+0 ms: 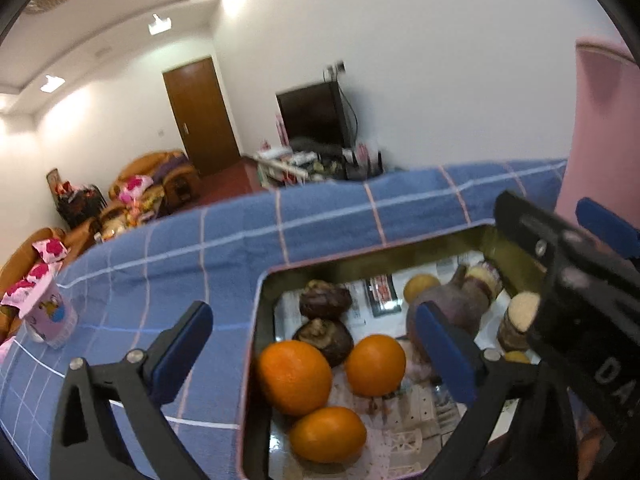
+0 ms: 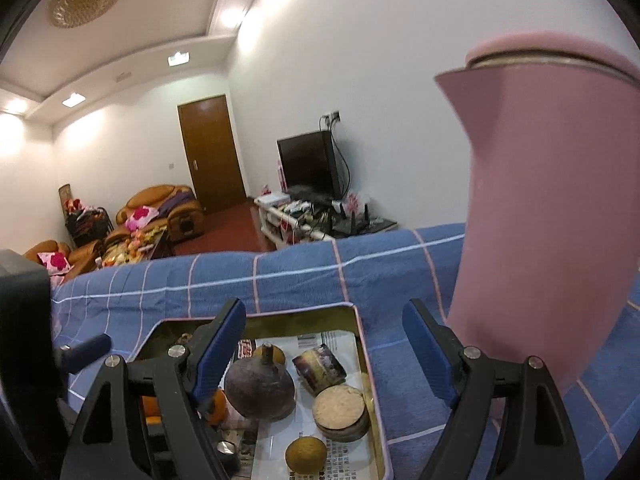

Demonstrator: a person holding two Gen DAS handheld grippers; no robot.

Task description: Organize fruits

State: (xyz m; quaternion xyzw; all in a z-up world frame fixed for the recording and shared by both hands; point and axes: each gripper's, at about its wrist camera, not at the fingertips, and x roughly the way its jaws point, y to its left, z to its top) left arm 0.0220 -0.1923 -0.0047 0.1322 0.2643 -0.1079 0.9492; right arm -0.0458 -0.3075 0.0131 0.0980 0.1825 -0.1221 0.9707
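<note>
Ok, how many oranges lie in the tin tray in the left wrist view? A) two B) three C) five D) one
B: three oranges lie grouped at the near left end of the tin tray, beside the two dark fruits.

A tin tray [image 1: 260, 320] sits on the table [image 1: 180, 248] in front of me. In it, nearest my left tool [image 1: 312, 356], three oranges [image 1: 294, 376] lie in a cluster, with two dark fruits [image 1: 324, 300] just behind them. Further right in the tray are a large round root [image 2: 259, 390], two cut pieces [image 2: 340, 410] and a small round fruit [image 2: 306, 454]. My right tool [image 2: 324, 354] hangs above that side. A tall jug [image 2: 552, 220] stands right of the tray; a small cup [image 1: 50, 316] stands well to its left.
</note>
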